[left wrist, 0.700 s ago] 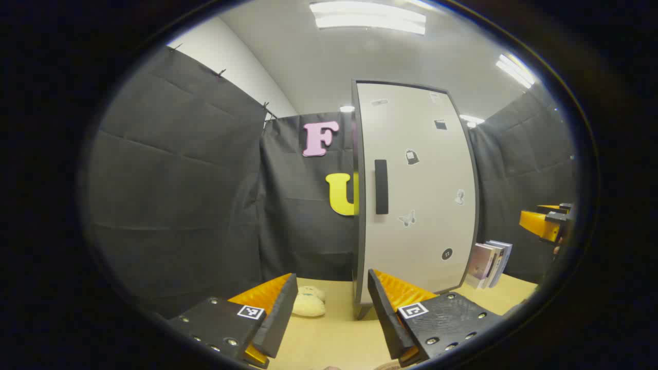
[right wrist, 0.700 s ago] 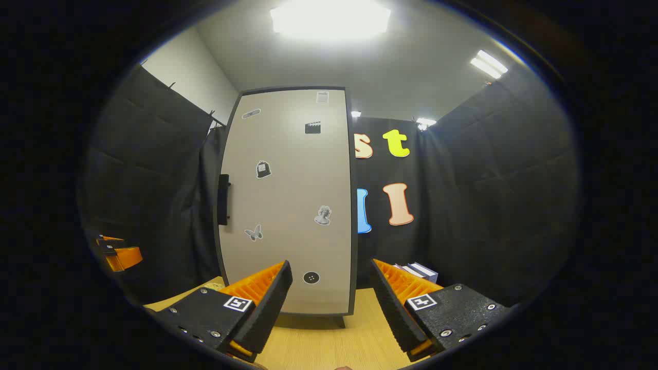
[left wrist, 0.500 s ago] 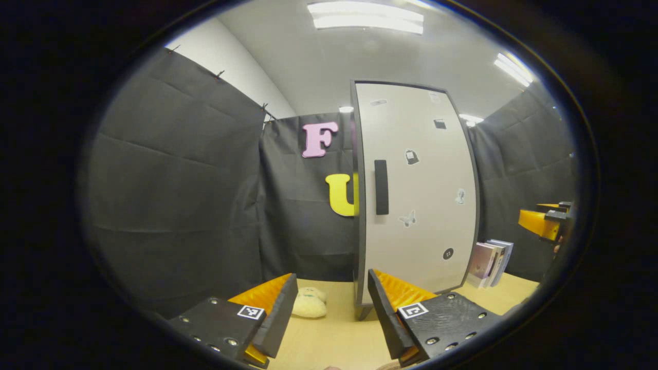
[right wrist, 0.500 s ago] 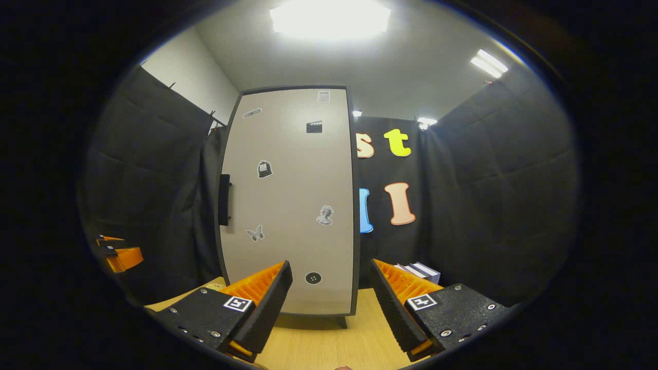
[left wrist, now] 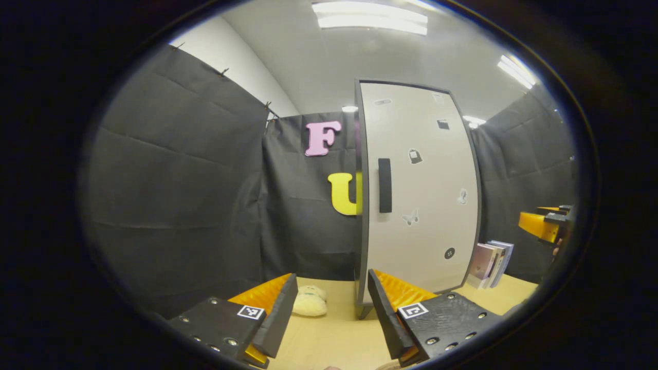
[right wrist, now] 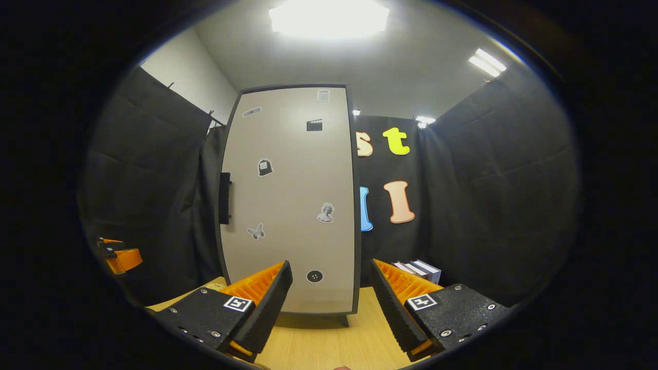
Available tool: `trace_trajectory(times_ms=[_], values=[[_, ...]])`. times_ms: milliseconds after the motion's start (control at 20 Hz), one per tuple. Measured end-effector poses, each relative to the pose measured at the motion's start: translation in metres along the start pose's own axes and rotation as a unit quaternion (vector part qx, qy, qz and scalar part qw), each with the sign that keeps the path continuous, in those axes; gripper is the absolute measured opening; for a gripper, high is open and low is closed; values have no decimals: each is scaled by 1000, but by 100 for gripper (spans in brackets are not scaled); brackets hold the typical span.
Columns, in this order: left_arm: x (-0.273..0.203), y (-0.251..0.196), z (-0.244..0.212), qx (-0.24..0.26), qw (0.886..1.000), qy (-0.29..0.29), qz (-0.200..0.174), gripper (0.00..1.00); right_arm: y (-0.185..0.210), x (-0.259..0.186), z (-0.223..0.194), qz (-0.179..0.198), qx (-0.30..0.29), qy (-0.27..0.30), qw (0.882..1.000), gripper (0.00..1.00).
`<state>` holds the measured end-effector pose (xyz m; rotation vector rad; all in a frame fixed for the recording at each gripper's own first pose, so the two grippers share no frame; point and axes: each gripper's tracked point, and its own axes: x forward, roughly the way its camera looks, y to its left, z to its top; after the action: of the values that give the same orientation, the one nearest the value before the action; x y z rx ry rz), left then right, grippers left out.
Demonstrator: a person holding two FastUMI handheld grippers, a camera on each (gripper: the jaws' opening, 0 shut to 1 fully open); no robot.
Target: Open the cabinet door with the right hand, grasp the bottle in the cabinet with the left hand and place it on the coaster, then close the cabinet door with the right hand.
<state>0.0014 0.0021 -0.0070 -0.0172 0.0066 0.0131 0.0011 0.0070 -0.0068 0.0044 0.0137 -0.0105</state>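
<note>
Cabinet door [right wrist: 288, 200] shut, contents hidden | left claw [left wrist: 331, 313] open | right claw [right wrist: 329, 308] open, empty

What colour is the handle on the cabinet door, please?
Black; the handle shows best in the left gripper view.

Light wood table [left wrist: 329, 339], grain visible in right gripper view [right wrist: 318, 349]. Cabinet [left wrist: 419, 190] stands on it on short feet, door shut. Left of cabinet, near back wall: pale plush toy [left wrist: 308, 302], lying flat. Right of cabinet: books [left wrist: 491, 263] upright, leaning a bit; also seen behind cabinet's right edge [right wrist: 419, 270]. Coaster edge poss. at bottom, can't tell.
</note>
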Motion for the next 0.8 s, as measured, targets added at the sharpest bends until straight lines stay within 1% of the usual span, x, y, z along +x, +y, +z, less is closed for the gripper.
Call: trace_trajectory(times_ms=[50,200,250,300,350,450,500,650,700,750,800], values=[[0,1,0,-1,1000,0,1,79,0,-1,-1,-1,1,2,1000,94],[-4,3,1,0,1000,-3,6,78,2,-3,-1,-2,5,3,1000,93],[-7,4,3,0,1000,-5,8,75,4,-1,0,-1,6,2,1000,93],[-10,5,3,1,1000,-7,11,79,7,0,1,1,8,3,1000,93],[-11,5,3,3,1000,-7,12,75,10,2,3,5,9,2,1000,93],[-14,10,4,7,1000,-8,16,75,19,8,9,14,11,0,1000,93],[-17,14,4,8,1000,-8,17,78,26,12,13,20,12,-3,1000,93],[-26,28,7,16,999,-13,24,78,40,24,25,31,8,-16,999,93],[-28,34,7,20,999,-14,27,76,45,28,30,36,8,-19,999,93],[-29,38,7,22,999,-15,31,78,50,34,33,41,8,-20,999,93],[-33,44,6,23,999,-15,35,78,56,39,35,46,9,-20,999,93]])
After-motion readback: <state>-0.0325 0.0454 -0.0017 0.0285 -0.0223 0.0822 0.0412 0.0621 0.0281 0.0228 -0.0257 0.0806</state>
